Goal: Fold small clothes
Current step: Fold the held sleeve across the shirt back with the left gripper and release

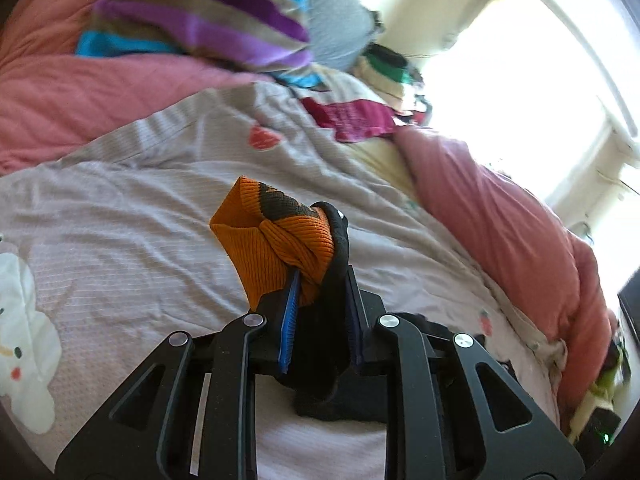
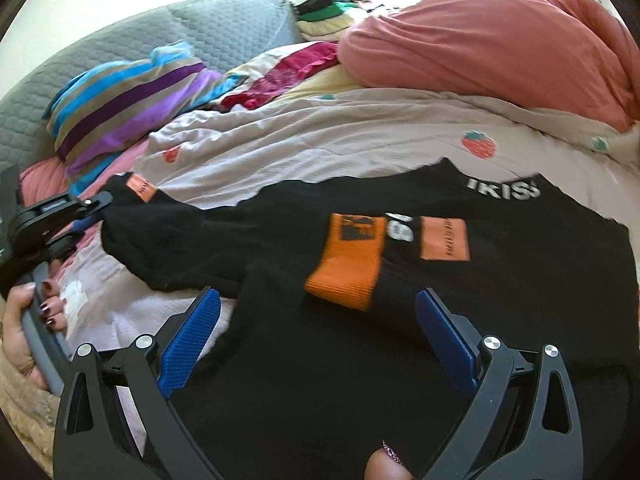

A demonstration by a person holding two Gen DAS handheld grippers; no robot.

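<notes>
A black top (image 2: 520, 280) with white lettering lies spread on the bed. One sleeve is folded across its body, and that sleeve's orange cuff (image 2: 344, 268) lies between the wide-apart blue pads (image 2: 192, 336) of my open right gripper (image 2: 316, 294), which hovers just above it. The other sleeve stretches left to my left gripper (image 2: 86, 210). In the left wrist view, the left gripper (image 1: 320, 280) is shut on this sleeve, lifted off the sheet. Its orange cuff (image 1: 272, 240) bunches up past the fingertips, and black fabric hangs below.
The strawberry-print sheet (image 2: 320, 136) covers the bed. A striped purple and blue garment (image 2: 128, 100), a magenta one (image 2: 292, 68), a grey quilted pillow (image 2: 200, 28) and a pink duvet (image 2: 500, 52) lie at the back. A hand (image 2: 24, 320) holds the left gripper's handle.
</notes>
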